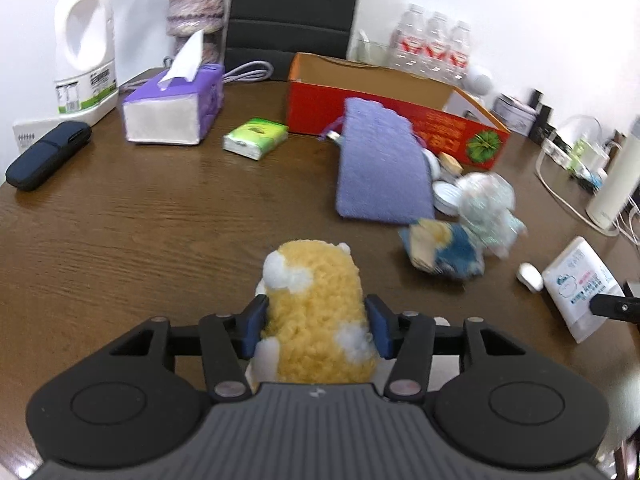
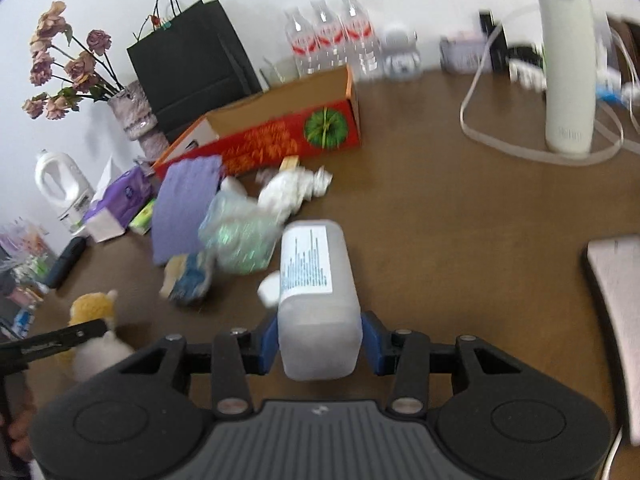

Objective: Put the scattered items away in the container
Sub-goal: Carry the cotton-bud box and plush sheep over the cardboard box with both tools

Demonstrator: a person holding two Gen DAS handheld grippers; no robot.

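Note:
My left gripper (image 1: 316, 326) is shut on a yellow and white plush toy (image 1: 316, 308) near the table's front; the toy also shows in the right wrist view (image 2: 90, 312). My right gripper (image 2: 320, 344) is shut on a translucent white bottle (image 2: 316, 292) with a printed label; this bottle shows in the left wrist view (image 1: 580, 288). The red and orange cardboard box (image 1: 400, 108), the container, lies open at the back (image 2: 280, 132). A purple cloth (image 1: 380, 164), a crinkled clear bag (image 1: 486, 204), a blue and yellow item (image 1: 444, 250) and small tins lie in front of it.
A purple tissue box (image 1: 172, 108), green tissue pack (image 1: 256, 138), dark case (image 1: 48, 154), white jug (image 1: 86, 48) and vase (image 1: 196, 8) stand at the left. Water bottles (image 1: 432, 42), a white flask (image 2: 566, 60), cables (image 2: 520, 148) and a white mouse (image 1: 530, 276) are at the right.

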